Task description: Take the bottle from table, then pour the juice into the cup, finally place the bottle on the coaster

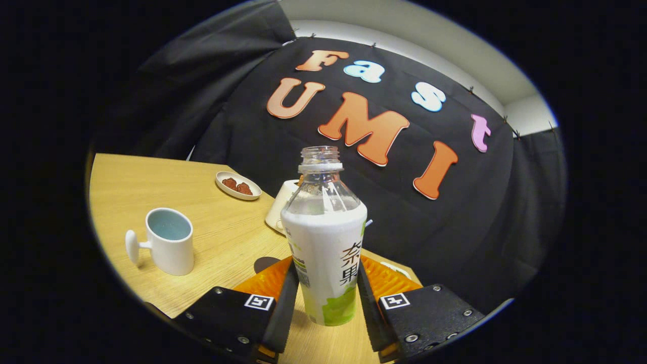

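While the bench (222, 237), a pale wood-grain top, runs off to the left, the white ceramic cup with a knobbed side handle (169, 247) stands there upright, mouth open and empty-looking, well apart from the tool (326, 290). Farther back sits a small white dish holding reddish-brown pieces (238, 185), and just behind the bottle a white object (280, 207) is partly hidden. Between the fingers stands the clear plastic bottle with a white-and-green label, cap off (324, 242), its long axis upright and its base seemingly just clear of the bench, though that is hard to tell. The tool is closed to the bottle's width, both fingers pressing the labelled body low down. A dark round patch (265, 263) by the left finger may be the coaster; I cannot tell. Judged from this, the pour calls for carrying the bottle leftward to the cup and tipping its neck that way.
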